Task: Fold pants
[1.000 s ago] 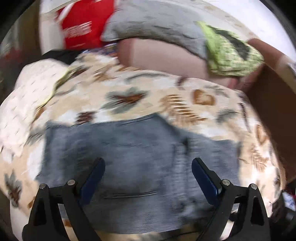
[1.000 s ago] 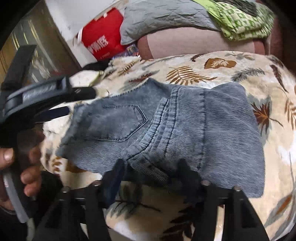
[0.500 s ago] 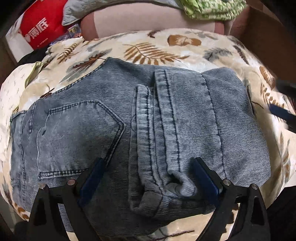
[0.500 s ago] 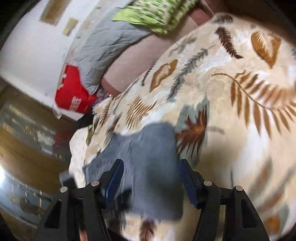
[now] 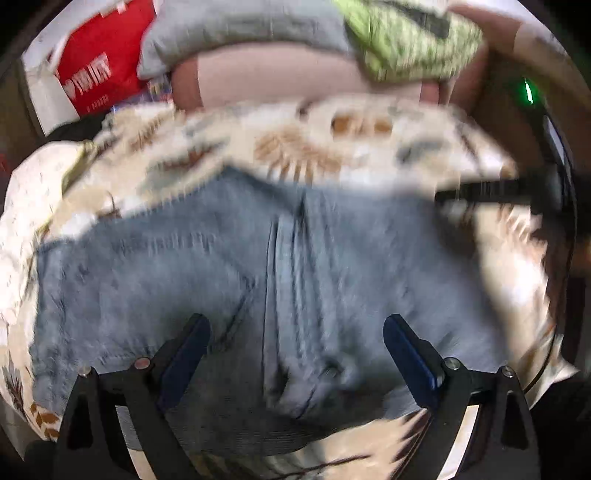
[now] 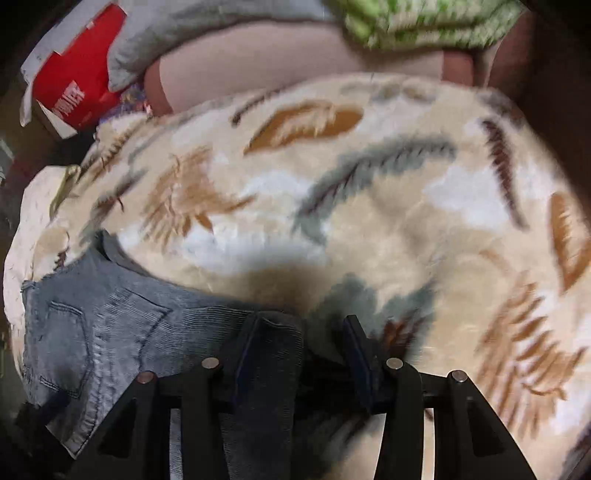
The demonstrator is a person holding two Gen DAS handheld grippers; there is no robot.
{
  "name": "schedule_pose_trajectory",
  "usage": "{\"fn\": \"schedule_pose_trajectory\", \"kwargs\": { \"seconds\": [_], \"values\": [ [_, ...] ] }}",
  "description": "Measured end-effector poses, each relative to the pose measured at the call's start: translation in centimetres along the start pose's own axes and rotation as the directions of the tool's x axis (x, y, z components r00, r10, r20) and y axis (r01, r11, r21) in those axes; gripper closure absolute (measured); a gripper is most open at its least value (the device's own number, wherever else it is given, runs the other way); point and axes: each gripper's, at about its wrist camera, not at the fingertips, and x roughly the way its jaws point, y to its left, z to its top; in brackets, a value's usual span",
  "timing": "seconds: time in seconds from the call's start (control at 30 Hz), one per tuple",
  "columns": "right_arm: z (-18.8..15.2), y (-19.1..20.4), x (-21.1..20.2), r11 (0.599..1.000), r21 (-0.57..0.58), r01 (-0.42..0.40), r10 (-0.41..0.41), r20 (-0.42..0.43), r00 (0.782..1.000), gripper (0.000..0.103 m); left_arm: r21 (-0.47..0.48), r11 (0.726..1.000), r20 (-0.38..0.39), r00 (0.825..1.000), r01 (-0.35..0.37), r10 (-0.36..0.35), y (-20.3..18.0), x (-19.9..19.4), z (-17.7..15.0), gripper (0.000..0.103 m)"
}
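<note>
The blue-grey jeans lie folded into a wide bundle on a leaf-patterned blanket. My left gripper hovers open over their near edge, its fingers spread wide and touching nothing. In the right wrist view the jeans fill the lower left, back pocket showing. My right gripper sits at their right end with its jaws closing. A denim corner lies between the fingers, against the left pad, with a gap to the right one. The left wrist view is blurred.
At the back of the blanket are a pinkish cushion, a grey cloth, a green patterned cloth and a red box. A white quilted cover lies left. The other gripper shows as a dark bar on the right.
My right gripper swung back over the right end of the jeans and its jaws narrowed around a denim corner. The left gripper shifted slightly and stayed open above the jeans.
</note>
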Motion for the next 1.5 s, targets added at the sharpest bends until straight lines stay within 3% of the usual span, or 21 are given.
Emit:
{"fn": "schedule_pose_trajectory", "kwargs": {
  "seconds": [0.07, 0.2, 0.3, 0.33, 0.37, 0.4, 0.57, 0.63, 0.67, 0.7, 0.77, 0.8, 0.9, 1.1, 1.13, 1.23, 1.27, 1.33, 1.4, 1.43, 1.5],
  "values": [
    [-0.6, 0.4, -2.1, 0.999, -0.023, -0.023, 0.024, 0.014, 1.000, 0.054, 0.006, 1.000, 0.035, 0.999, 0.026, -0.027, -0.6, -0.9, 0.8, 0.007],
    [-4.1, 0.3, -4.6, 0.987, 0.039, -0.158, 0.159, -0.016, 0.987, 0.054, 0.041, 0.999, -0.032, 0.999, -0.010, 0.012, -1.6, 1.7, 1.1, 0.007],
    [-9.0, -1.2, -4.8, 0.934, 0.176, -0.312, 0.324, -0.040, 0.945, 0.054, 0.051, 0.997, -0.241, 0.968, -0.065, 0.075, -0.9, 6.5, -0.1, 0.007],
    [-10.8, -1.1, -3.6, 0.903, 0.209, -0.375, 0.402, -0.107, 0.909, 0.054, 0.022, 0.999, -0.229, 0.972, -0.047, 0.051, -0.4, 6.5, -0.1, 0.007],
    [-12.1, -0.9, -3.1, 0.900, 0.209, -0.382, 0.415, -0.143, 0.899, 0.053, 0.002, 0.998, -0.222, 0.973, -0.064, 0.063, -0.2, 6.0, 0.4, 0.007],
    [-12.9, -0.8, -3.0, 0.910, 0.188, -0.370, 0.397, -0.134, 0.908, 0.053, -0.003, 0.997, -0.203, 0.977, -0.072, 0.070, -0.2, 5.2, 1.1, 0.009],
    [-13.1, 0.2, -3.8, 0.930, 0.138, -0.342, 0.357, -0.110, 0.928, 0.050, 0.025, 0.999, -0.041, 0.999, 0.020, -0.019, -2.6, 1.5, 5.4, 0.008],
    [-13.6, 0.5, -3.8, 0.932, 0.119, -0.341, 0.353, -0.093, 0.931, 0.049, 0.070, 0.997, -0.060, 0.998, 0.023, -0.019, -4.2, 2.8, 6.7, 0.008],
    [-13.6, 0.4, -3.8, 0.931, 0.118, -0.344, 0.355, -0.085, 0.931, 0.049, 0.097, 0.995, -0.077, 0.996, -0.025, 0.033, -5.0, 4.1, 7.0, 0.008],
    [-13.7, 0.3, -3.8, 0.929, 0.121, -0.350, 0.360, -0.074, 0.930, 0.048, 0.138, 0.984, -0.118, 0.985, -0.112, 0.128, -5.6, 6.5, 7.0, 0.008],
    [-14.1, 0.1, -4.0, 0.926, 0.118, -0.358, 0.366, -0.061, 0.928, 0.048, 0.187, 0.965, -0.202, 0.954, -0.185, 0.222, -5.4, 10.1, 6.2, 0.007],
    [-14.0, 0.3, -4.0, 0.929, 0.104, -0.355, 0.363, -0.067, 0.929, 0.048, 0.173, 0.968, -0.222, 0.950, -0.182, 0.219, -4.9, 11.2, 5.6, 0.007],
    [-13.4, -0.4, -4.9, 0.920, 0.102, -0.378, 0.385, -0.069, 0.920, 0.049, 0.101, 0.987, -0.182, 0.974, -0.121, 0.138, -3.8, 9.5, 5.4, 0.007],
    [-7.9, -4.7, -4.5, 0.840, 0.244, -0.485, 0.498, 0.010, 0.867, 0.049, 0.042, 0.997, -0.080, 0.995, -0.064, 0.067, -0.7, 4.3, 3.5, 0.007],
    [-6.8, -4.9, -3.7, 0.814, 0.269, -0.514, 0.533, 0.004, 0.846, 0.049, 0.049, 0.997, -0.092, 0.994, -0.056, 0.060, -0.5, 4.1, 2.7, 0.007],
    [-4.2, -4.5, 0.1, 0.668, 0.377, -0.642, 0.697, -0.014, 0.717, 0.049, 0.089, 0.994, -0.132, 0.989, -0.056, 0.068, -1.2, 4.9, 0.6, 0.007],
    [-3.5, -4.0, 1.8, 0.664, 0.400, -0.632, 0.702, -0.040, 0.711, 0.049, 0.115, 0.992, -0.166, 0.983, -0.059, 0.078, -1.5, 6.0, -0.1, 0.007],
    [-2.5, -3.8, 5.8, 0.749, 0.428, -0.506, 0.604, -0.127, 0.787, 0.048, 0.087, 0.995, -0.166, 0.984, -0.051, 0.065, -1.3, 6.3, -0.8, 0.007],
    [-2.6, -4.8, 7.0, 0.667, 0.534, -0.520, 0.654, -0.086, 0.751, 0.048, 0.071, 0.997, -0.169, 0.985, -0.032, 0.043, -1.0, 6.3, -0.8, 0.007],
    [-2.7, -5.0, 6.4, 0.651, 0.545, -0.529, 0.663, -0.069, 0.745, 0.048, 0.073, 0.997, -0.169, 0.985, -0.027, 0.039, -0.9, 6.3, -0.9, 0.007],
    [-2.9, -4.9, 3.7, 0.667, 0.487, -0.564, 0.655, -0.023, 0.755, 0.048, 0.082, 0.996, -0.167, 0.985, -0.023, 0.037, -1.0, 6.4, -0.9, 0.006]
  ]
}}
